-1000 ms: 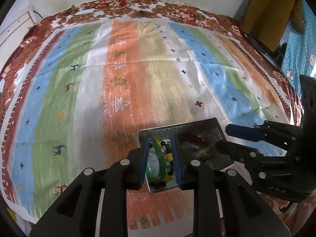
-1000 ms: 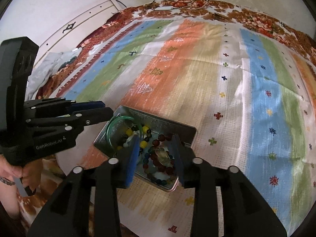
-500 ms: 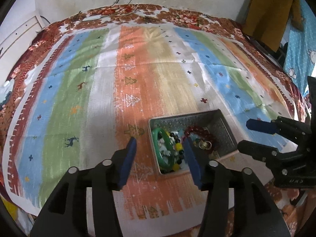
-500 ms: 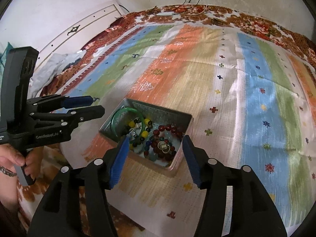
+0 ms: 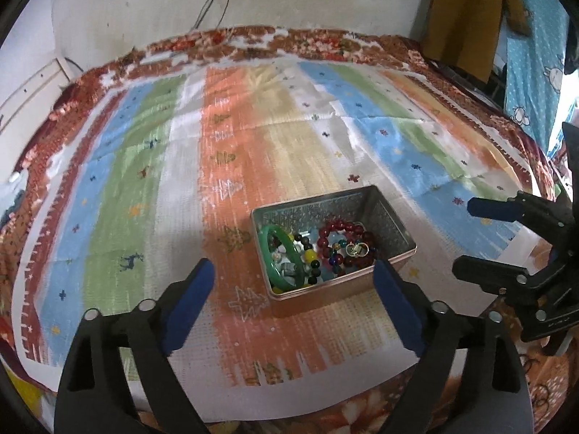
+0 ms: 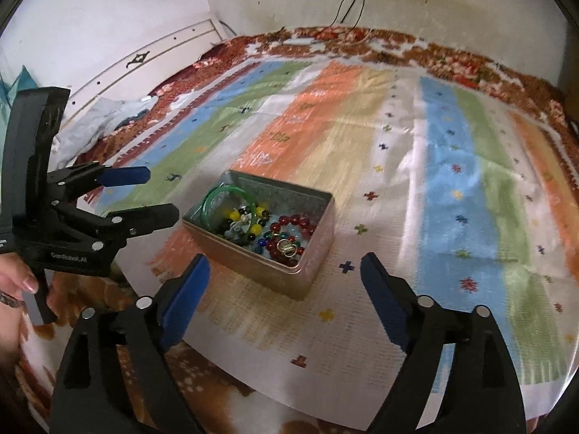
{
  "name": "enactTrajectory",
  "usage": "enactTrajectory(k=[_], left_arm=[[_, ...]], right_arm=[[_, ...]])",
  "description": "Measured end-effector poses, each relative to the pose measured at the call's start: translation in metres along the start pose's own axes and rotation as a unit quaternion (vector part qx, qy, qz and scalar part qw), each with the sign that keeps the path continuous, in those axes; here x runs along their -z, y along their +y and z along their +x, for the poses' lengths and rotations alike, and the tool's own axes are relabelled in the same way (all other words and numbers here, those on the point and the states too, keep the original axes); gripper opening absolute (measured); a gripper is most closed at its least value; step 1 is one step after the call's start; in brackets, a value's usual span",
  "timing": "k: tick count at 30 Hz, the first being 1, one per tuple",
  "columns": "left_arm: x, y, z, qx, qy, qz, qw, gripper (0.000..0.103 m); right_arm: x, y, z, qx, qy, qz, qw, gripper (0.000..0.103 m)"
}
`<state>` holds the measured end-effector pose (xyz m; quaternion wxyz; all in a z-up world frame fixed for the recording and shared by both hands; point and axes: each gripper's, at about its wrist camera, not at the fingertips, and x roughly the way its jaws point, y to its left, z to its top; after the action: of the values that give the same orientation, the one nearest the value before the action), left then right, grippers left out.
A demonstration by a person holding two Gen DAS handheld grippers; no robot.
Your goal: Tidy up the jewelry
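A silver metal tin (image 5: 392,217) (image 6: 315,224) sits on the striped cloth near its front edge. It holds a green bangle (image 5: 280,256) (image 6: 224,193), a dark red bead bracelet (image 5: 340,229) (image 6: 293,222), yellow and dark beads and a small ring. My left gripper (image 5: 293,307) is open and empty, held back just in front of the tin; it also shows in the right wrist view (image 6: 155,195). My right gripper (image 6: 284,296) is open and empty, in front of the tin; it shows at the right in the left wrist view (image 5: 466,235).
The striped cloth (image 5: 253,137) covers a bed with a floral blanket (image 6: 470,61) under it. A wall with hanging cables (image 5: 213,3) stands behind. A brown cloth (image 5: 466,18) hangs at the far right. A hand (image 6: 14,282) holds the left gripper's handle.
Both grippers have opened wide and pulled back and up from the tin. The jewelry stays in the tin.
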<state>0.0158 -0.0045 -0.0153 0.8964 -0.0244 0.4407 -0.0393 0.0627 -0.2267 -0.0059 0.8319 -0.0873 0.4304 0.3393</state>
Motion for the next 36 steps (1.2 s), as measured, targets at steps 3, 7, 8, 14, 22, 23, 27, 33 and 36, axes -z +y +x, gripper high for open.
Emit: enactTrajectory(k=[3, 7, 8, 14, 22, 23, 27, 33, 36], left_arm=[[0.004, -0.004, -0.008, -0.007, -0.021, 0.01, 0.9997, 0.097], [0.008, -0.01, -0.015, -0.024, -0.043, 0.02, 0.9986, 0.097], [0.009, -0.011, -0.016, -0.028, -0.046, 0.021, 0.9983, 0.097], [0.015, -0.018, -0.025, -0.043, -0.068, 0.026, 0.9964, 0.097], [0.019, -0.019, -0.029, -0.02, -0.068, 0.018, 0.9973, 0.097], [0.02, -0.02, -0.03, -0.021, -0.071, 0.02, 0.9971, 0.097], [0.021, -0.022, -0.03, -0.026, -0.075, 0.024, 0.9966, 0.097], [0.022, -0.022, -0.031, -0.021, -0.075, 0.024, 0.9967, 0.097], [0.021, -0.021, -0.031, -0.024, -0.077, 0.021, 0.9965, 0.097]], right_arm=[[0.003, -0.002, -0.008, 0.007, -0.018, 0.003, 1.0, 0.094], [0.006, -0.002, -0.017, 0.009, -0.038, 0.005, 0.999, 0.097], [0.008, -0.001, -0.018, 0.011, -0.041, 0.004, 0.999, 0.097], [0.015, 0.007, -0.029, 0.011, -0.063, -0.004, 0.998, 0.097], [0.02, 0.006, -0.035, 0.007, -0.076, 0.007, 0.997, 0.097], [0.02, 0.005, -0.035, 0.007, -0.076, 0.009, 0.997, 0.097], [0.02, 0.005, -0.033, 0.007, -0.072, 0.009, 0.997, 0.097], [0.021, 0.006, -0.029, 0.011, -0.064, 0.005, 0.998, 0.097], [0.021, 0.006, -0.027, 0.013, -0.06, 0.007, 0.998, 0.097]])
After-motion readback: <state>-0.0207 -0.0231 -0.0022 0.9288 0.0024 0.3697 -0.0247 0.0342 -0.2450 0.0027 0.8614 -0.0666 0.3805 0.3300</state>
